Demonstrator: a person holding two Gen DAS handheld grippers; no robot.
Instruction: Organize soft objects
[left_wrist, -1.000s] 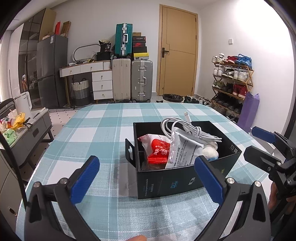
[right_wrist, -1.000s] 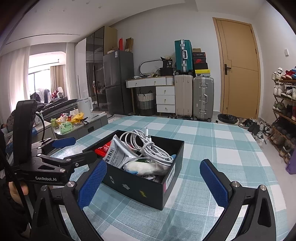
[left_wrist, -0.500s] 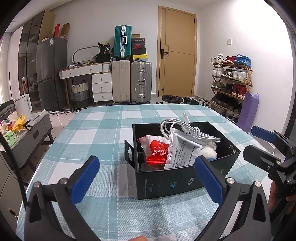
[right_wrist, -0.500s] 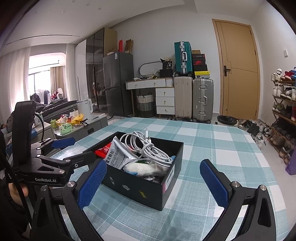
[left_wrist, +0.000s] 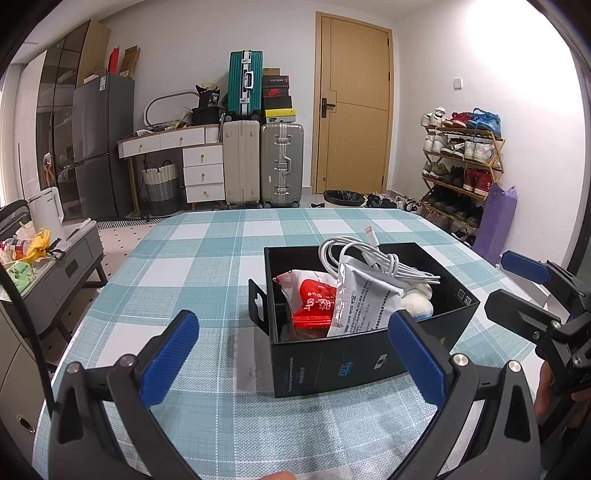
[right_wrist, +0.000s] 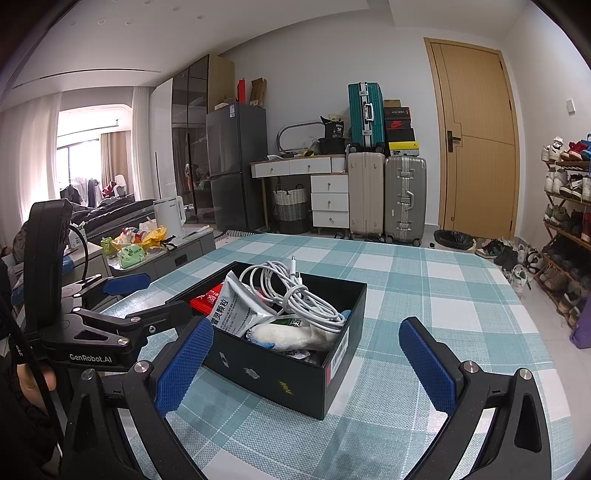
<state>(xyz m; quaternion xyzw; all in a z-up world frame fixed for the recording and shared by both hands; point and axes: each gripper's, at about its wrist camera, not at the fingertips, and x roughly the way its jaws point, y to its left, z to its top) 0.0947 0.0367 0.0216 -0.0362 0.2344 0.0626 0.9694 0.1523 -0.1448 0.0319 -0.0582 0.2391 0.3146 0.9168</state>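
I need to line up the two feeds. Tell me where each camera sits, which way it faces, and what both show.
Left wrist: sits on the left gripper, facing across the checked table toward the door; the black box lies ahead, the right gripper at the right edge.
Right wrist: sits on the right gripper, facing the suitcases; the left gripper and a hand show at left.
Shared: box, white cable, silver pouch, door.
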